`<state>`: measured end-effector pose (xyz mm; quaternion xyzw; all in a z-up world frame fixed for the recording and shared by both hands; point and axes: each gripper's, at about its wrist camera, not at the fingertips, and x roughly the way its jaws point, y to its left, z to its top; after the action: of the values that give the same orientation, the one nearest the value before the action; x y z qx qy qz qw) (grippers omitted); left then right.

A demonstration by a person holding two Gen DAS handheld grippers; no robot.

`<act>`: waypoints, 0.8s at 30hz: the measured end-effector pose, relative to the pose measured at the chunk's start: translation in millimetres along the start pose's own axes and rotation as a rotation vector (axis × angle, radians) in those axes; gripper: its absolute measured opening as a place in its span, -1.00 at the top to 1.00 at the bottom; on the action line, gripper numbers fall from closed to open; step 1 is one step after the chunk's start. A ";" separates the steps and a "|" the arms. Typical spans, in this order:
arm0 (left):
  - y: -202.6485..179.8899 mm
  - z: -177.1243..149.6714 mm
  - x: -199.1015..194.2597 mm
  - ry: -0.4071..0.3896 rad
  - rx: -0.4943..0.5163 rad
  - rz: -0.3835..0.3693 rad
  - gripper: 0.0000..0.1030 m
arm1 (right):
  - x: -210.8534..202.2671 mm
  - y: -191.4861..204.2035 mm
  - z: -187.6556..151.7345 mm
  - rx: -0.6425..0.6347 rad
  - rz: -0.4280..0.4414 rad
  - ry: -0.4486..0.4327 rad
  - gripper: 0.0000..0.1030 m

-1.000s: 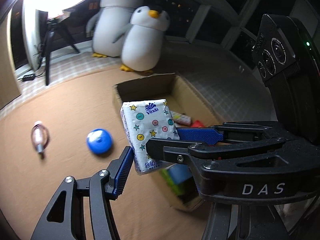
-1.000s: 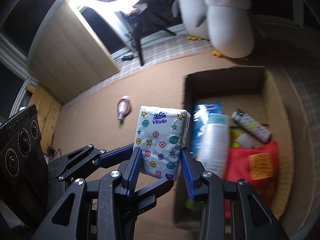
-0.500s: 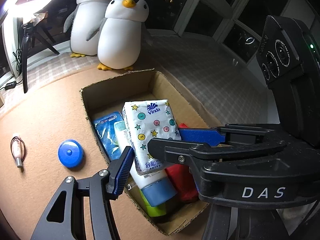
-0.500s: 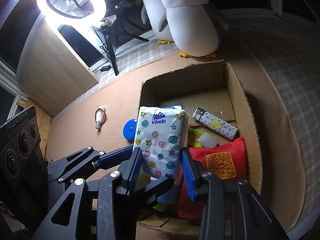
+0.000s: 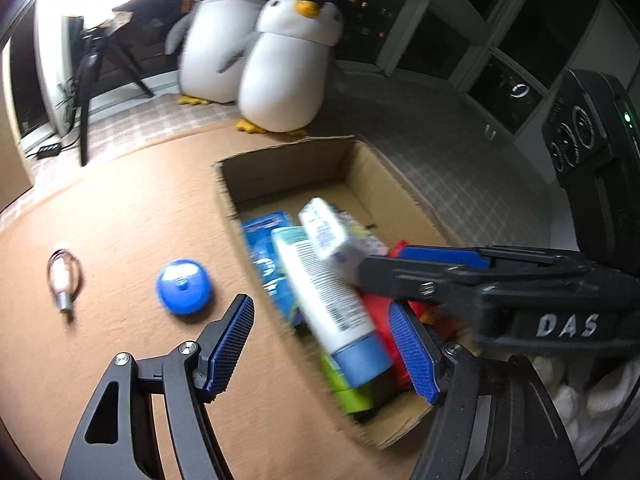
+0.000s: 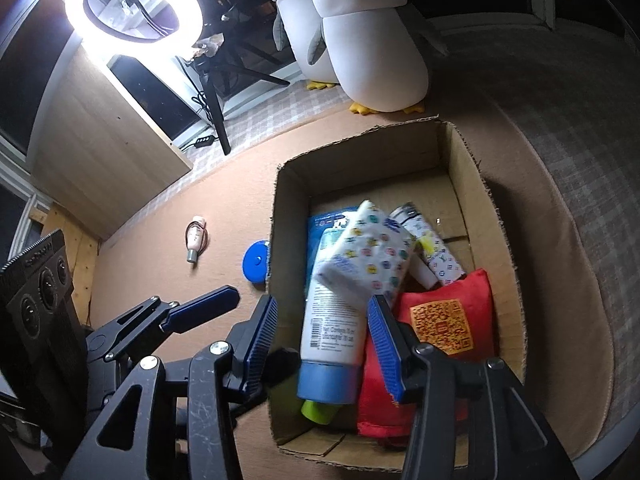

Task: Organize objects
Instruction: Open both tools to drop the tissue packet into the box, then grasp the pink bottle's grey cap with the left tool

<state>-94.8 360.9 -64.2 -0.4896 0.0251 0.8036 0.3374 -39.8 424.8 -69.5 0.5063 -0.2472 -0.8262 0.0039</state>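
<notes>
While both tools are held over the near end of the cardboard box, nothing is gripped by either. The right gripper is seen with its jaws parted and just opened further; its blue pads stand clear on either side of the white tube with a blue cap, which lies below them in the box. The left gripper is spread wider, its jaws likewise just opened, with 1 pad over the brown mat and the other over the box. In the right wrist view its fingers are seen at the left, apart from the right tool.

The tissue pack, patterned with stars and dots, is tilted and blurred inside the box, atop the tube and clear of every pad. Beside it lie a red pouch, a patterned lighter and a blue packet.

Outside the box, a blue round lid and a small bottle rest on the mat. Farther off, 2 penguin plush toys and 1 ring light are seen.
</notes>
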 end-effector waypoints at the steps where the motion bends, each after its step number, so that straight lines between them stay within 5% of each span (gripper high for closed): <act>1: 5.6 -2.0 -2.6 -0.001 -0.008 0.009 -0.42 | 0.3 1.8 -0.7 -0.001 0.004 0.000 0.15; 13: 125.2 -29.7 -36.3 -0.023 -0.198 0.197 -0.40 | 8.4 33.3 -13.2 -0.037 0.048 0.003 0.15; 24: 204.8 -33.8 -14.0 0.012 -0.345 0.286 -0.03 | 19.2 53.5 -20.8 -0.068 0.068 0.031 0.15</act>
<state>-180.8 183.2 -129.9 -0.5366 -0.0418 0.8325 0.1311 -44.8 364.5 -71.1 0.5096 -0.2359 -0.8257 0.0532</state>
